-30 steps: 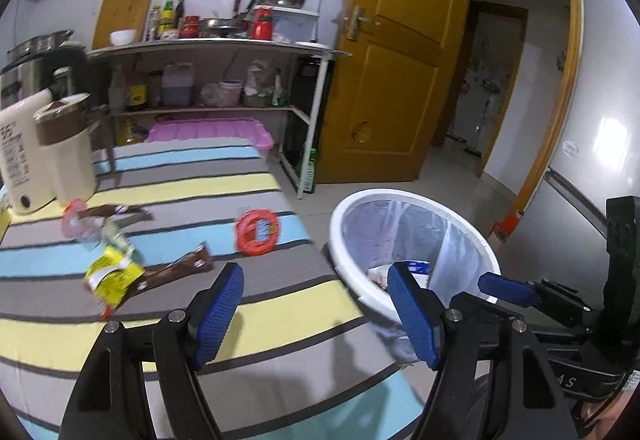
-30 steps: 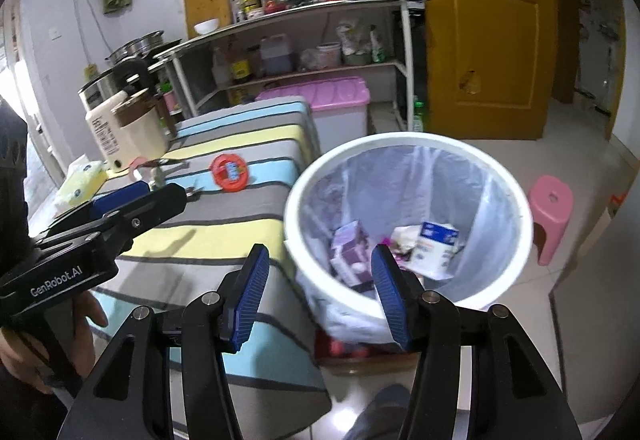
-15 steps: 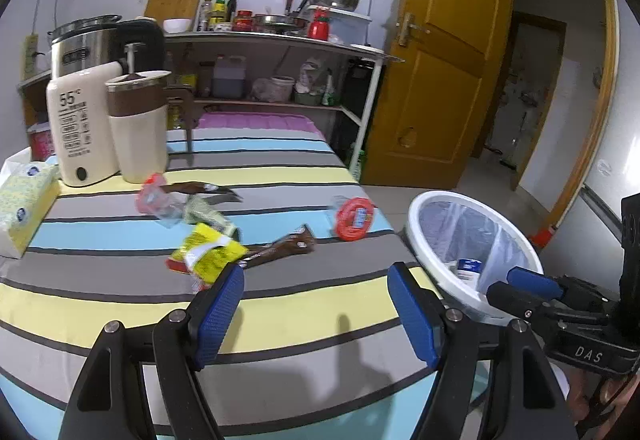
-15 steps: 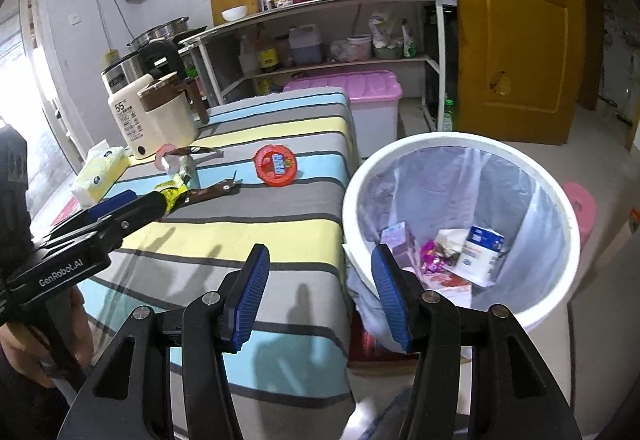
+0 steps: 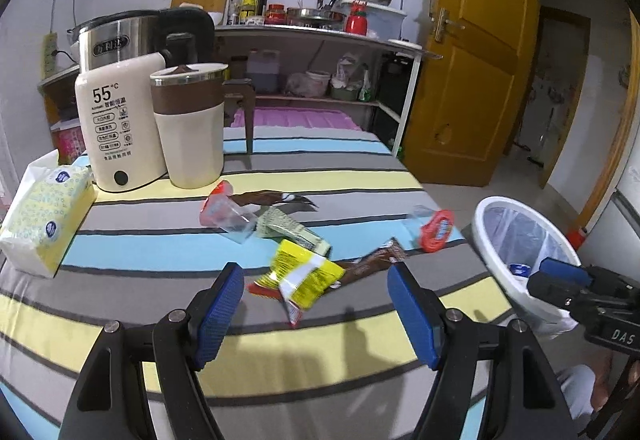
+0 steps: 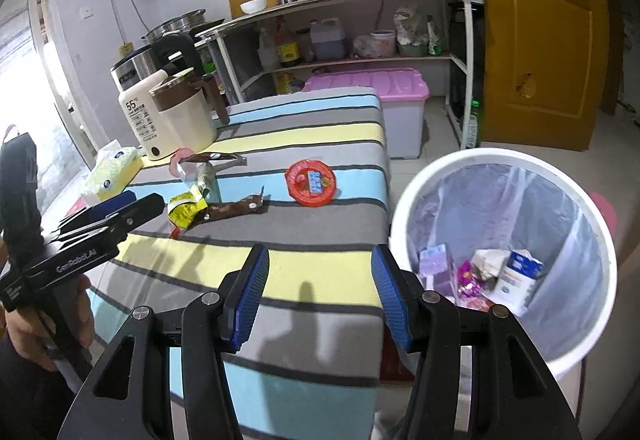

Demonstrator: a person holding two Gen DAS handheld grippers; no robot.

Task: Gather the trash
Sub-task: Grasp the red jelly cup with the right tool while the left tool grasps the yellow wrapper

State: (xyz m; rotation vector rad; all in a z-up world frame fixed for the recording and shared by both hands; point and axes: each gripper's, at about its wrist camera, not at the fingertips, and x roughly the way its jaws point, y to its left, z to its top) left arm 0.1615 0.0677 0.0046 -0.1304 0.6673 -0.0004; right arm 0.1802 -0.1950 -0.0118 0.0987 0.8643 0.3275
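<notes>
Since the earlier frames both grippers have swung away from the bin toward the striped surface (image 5: pixel 140 248); the wrappers that sat far to the left in the left wrist view now lie directly ahead of the left gripper (image 5: pixel 314 304).

Left gripper: jaws apart, nothing between them, hovering over the near part of the surface. Just beyond its fingertips lies a yellow wrapper (image 5: pixel 306 274), touching a brown wrapper (image 5: pixel 376 258) to its right. Farther back are a green-printed wrapper (image 5: pixel 292 230), a clear plastic cup with a red rim (image 5: pixel 226 210) lying on its side, and a second brown wrapper (image 5: pixel 276 197).

A red round lid (image 6: pixel 311 183) rests near the right edge of the surface, apart from the other litter.

Right gripper (image 6: pixel 318 294): jaws apart and empty, held over the surface edge beside the bin.

The white bin (image 6: pixel 404 208), lined with a clear bag, stands on the floor just beside the surface; cartons and wrappers lie in its bottom.

At the far left of the surface stand a cream kettle (image 5: pixel 120 128), a brown-banded cup (image 5: pixel 190 128) and a tissue pack (image 5: pixel 44 212).
</notes>
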